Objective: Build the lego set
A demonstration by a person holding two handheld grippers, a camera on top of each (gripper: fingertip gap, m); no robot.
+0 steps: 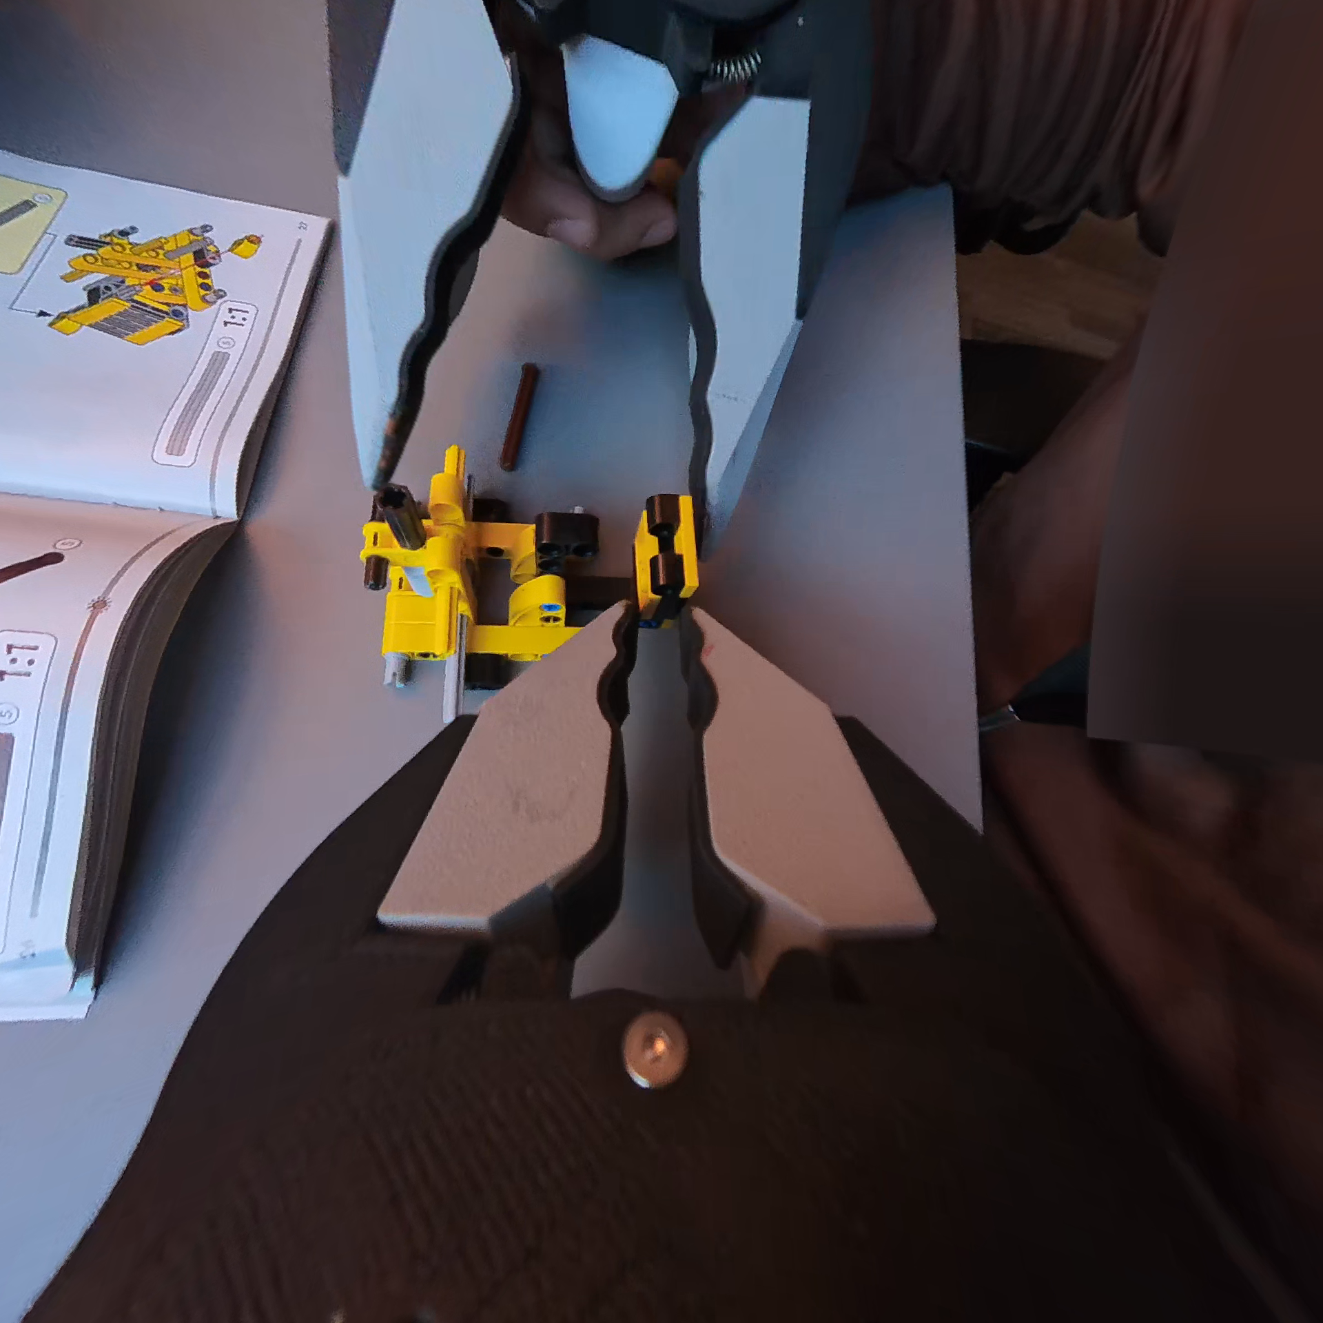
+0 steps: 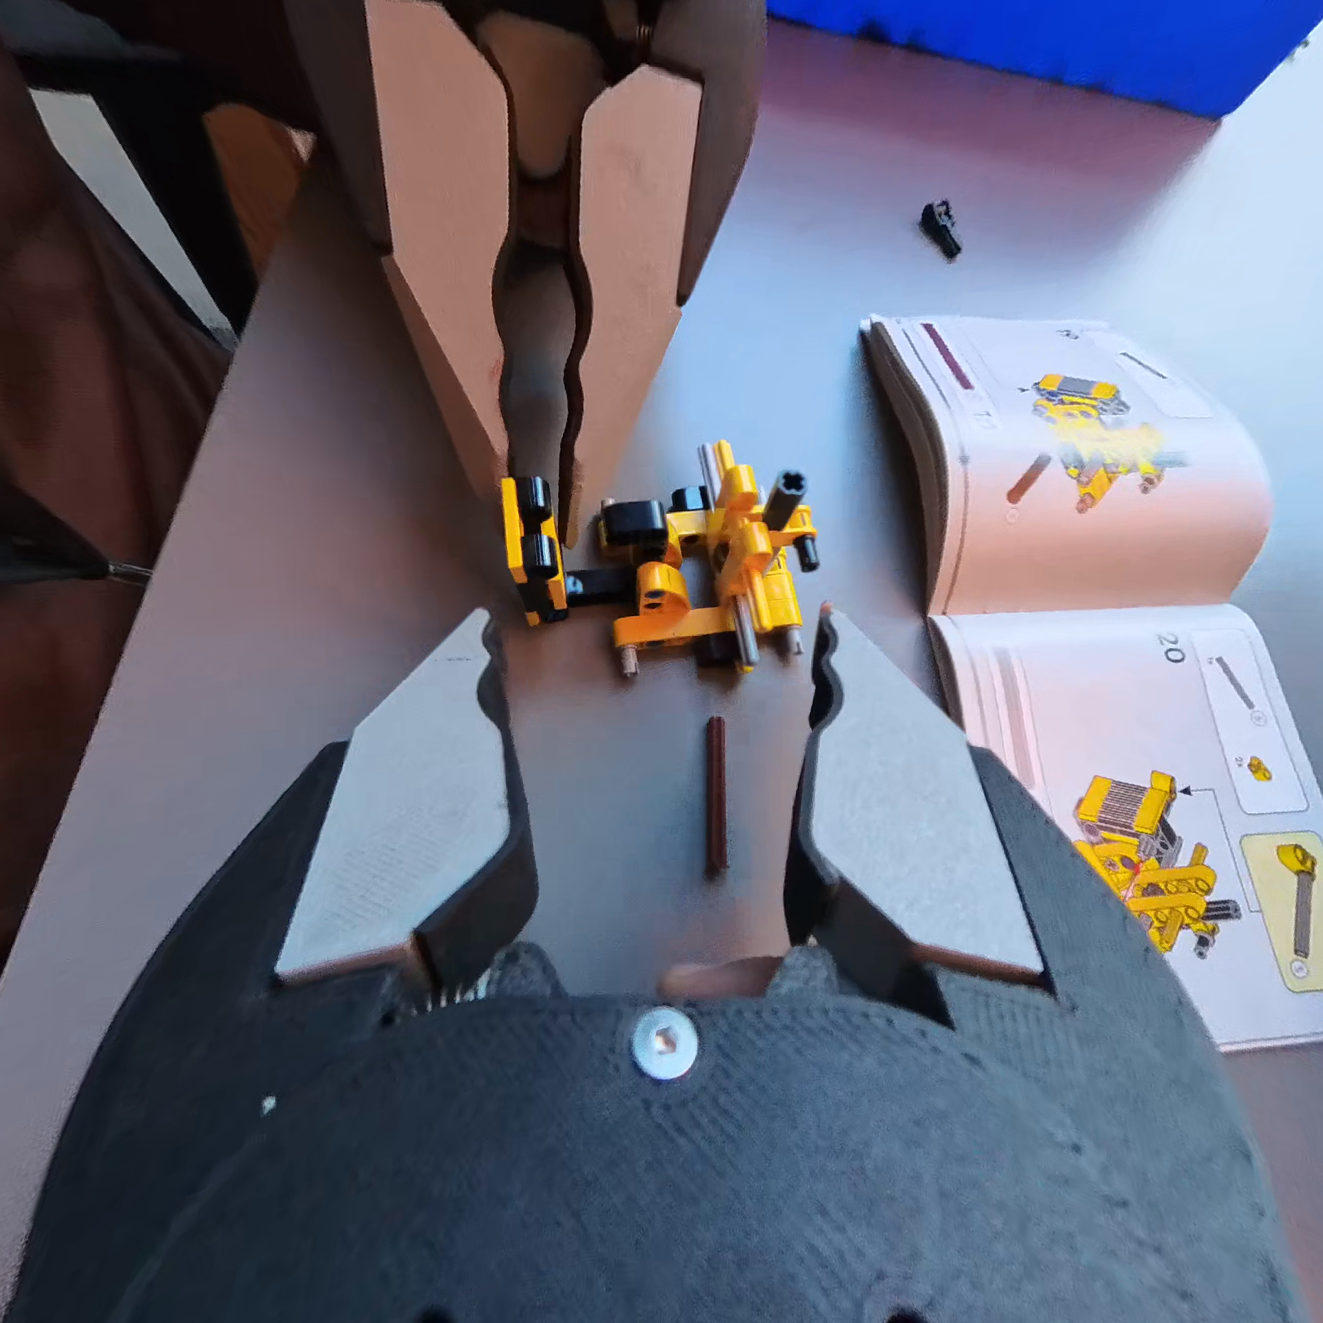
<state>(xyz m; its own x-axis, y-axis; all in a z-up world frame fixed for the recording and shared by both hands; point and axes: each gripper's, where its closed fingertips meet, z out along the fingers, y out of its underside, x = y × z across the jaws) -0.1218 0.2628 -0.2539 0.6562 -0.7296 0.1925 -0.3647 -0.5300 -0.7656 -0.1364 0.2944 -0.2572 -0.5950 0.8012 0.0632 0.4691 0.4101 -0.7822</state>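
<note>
A half-built yellow and black lego model [image 1: 472, 580] lies on the grey table; it also shows in the right wrist view [image 2: 709, 565]. My left gripper [image 1: 657, 614] is nearly closed, pinching the model's yellow and black end block [image 1: 666, 558], and it reaches in from the top of the right wrist view [image 2: 542, 501]. My right gripper [image 2: 655, 619] is wide open and empty, its fingers on either side of the model's near end. A loose brown axle [image 2: 716, 795] lies flat on the table between its fingers, and shows beyond the model in the left wrist view [image 1: 521, 415].
An open instruction booklet [image 2: 1074, 501] lies beside the model, at the left of the left wrist view [image 1: 143, 358]. A small black piece [image 2: 941, 229] lies farther off. A blue object [image 2: 1002, 50] is at the table's far end. The table edge [image 1: 963, 501] runs close to the end block. The grippers are tip to tip, or close to it. Left tips and right tips are each some 20 cm from the small black piece [image 2: 941, 229].
</note>
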